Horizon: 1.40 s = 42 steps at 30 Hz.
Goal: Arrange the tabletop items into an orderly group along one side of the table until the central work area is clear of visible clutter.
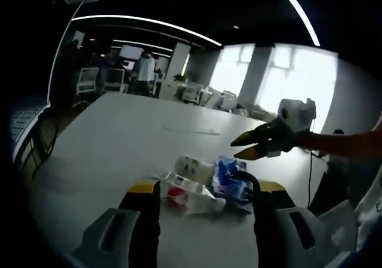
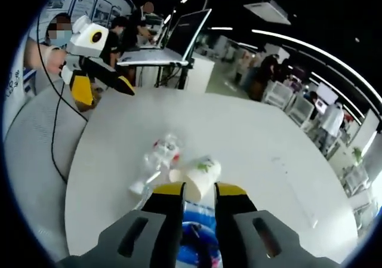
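In the left gripper view, the left gripper (image 1: 203,190) hung low over the white table (image 1: 119,142) with its 2 yellow-tipped jaws spread wide and nothing between them. Just beyond those jaws lay a small cluster of clutter: a clear plastic bottle (image 1: 191,197) with a red label on its side, a white paper cup (image 1: 194,168) tipped over behind it, and a blue packet (image 1: 231,181) to the right, touching or nearly touching the other 2. The right gripper (image 1: 246,147) came into that view from the right, above the cluster and clear of the table, its jaws parted. In the right gripper view, the right gripper (image 2: 200,191) sat with its jaws set fairly narrow; the blue packet (image 2: 196,247) showed low between them, though whether they gripped it could not be told. The paper cup (image 2: 197,173) lay on its side right at the jaw tips, and the plastic bottle (image 2: 156,160) lay just left of it on the table (image 2: 256,136). The left gripper (image 2: 122,84) showed at the far left edge of the table, held by a person's hand.
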Tool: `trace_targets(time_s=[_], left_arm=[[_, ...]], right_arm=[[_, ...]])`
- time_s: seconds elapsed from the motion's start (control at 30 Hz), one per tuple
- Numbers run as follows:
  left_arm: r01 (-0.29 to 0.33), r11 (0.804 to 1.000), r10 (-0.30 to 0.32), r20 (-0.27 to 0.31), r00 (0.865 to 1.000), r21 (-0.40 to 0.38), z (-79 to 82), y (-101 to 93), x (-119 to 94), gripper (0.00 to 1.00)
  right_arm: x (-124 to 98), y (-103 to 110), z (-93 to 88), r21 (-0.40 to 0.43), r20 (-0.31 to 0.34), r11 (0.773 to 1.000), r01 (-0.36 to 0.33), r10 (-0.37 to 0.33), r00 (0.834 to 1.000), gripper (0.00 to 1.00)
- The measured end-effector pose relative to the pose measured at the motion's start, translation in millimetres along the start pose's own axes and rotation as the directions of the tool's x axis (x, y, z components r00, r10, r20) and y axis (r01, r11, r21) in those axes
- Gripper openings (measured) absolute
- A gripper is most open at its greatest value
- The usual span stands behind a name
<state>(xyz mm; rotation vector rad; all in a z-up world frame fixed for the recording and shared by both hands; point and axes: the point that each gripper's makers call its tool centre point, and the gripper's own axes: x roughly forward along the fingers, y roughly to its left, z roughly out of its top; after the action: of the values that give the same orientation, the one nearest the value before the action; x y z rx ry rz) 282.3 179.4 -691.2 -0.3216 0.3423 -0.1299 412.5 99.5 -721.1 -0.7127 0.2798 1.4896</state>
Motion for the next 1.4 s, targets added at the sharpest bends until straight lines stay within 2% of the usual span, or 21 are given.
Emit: trace_targets(time_s=[0.2,0.3,0.37,0.47,0.57,0.67,0.8,0.9,1.0,1.4], left_arm=[[-0.005,1.0,0.005,-0.008,1.0,-0.01,-3.1,2.2,1,0.6],[-0.007,1.0,0.006,-0.014,1.0,-0.013,-4.9,3.5,2,0.6],[-0.009,1.0,0.009,-0.017,1.0,-0.017,-5.7,4.9,2,0.6],[-0.012,1.0,0.012,-0.022,1.0,-0.018,-7.4,6.5,3,0.6],[-0.013,1.0,0.012,-0.028,1.0,-0.023,-9.4,7.1,4,0.6],[-0.012,0.999,0.011,-0.027,1.0,-0.051,-10.6,8.0,5,0.59],[-0.019,0.999,0.018,-0.031,0.999,-0.035,-11.7,9.7,7,0.6],[-0.018,0.999,0.017,-0.034,0.999,-0.042,-13.2,10.2,10,0.6],[-0.015,0.999,0.013,-0.034,0.999,-0.046,-13.8,9.5,11,0.59],[-0.023,0.998,0.02,-0.04,0.999,-0.058,-18.0,12.8,8,0.59]], right_arm=[[16,1,-11.4,-0.01,-0.036,1.0,-0.016,0.016,0.999,0.14],[21,1,-10.8,0.05,-0.018,0.998,-0.024,0.025,1.0,0.14],[24,-3,-17.5,-0.01,-0.055,1.0,-0.012,0.011,0.998,0.11],[29,-2,-16.7,0.033,-0.038,0.999,-0.027,0.028,0.999,0.11],[34,-5,-22.8,0.01,-0.06,1.0,-0.023,0.023,0.998,0.1],[39,-4,-28.8,0.021,-0.075,0.999,-0.034,0.036,0.997,0.08],[44,-5,-36.4,-0.029,-0.103,0.999,-0.031,0.028,0.994,0.05],[46,-5,-39.7,-0.024,-0.111,0.999,-0.032,0.029,0.993,0.05],[51,-4,-46.6,-0.053,-0.133,0.998,-0.04,0.033,0.991,0.05],[56,-5,-45.8,-0.065,-0.131,0.997,-0.029,0.02,0.991,0.01]])
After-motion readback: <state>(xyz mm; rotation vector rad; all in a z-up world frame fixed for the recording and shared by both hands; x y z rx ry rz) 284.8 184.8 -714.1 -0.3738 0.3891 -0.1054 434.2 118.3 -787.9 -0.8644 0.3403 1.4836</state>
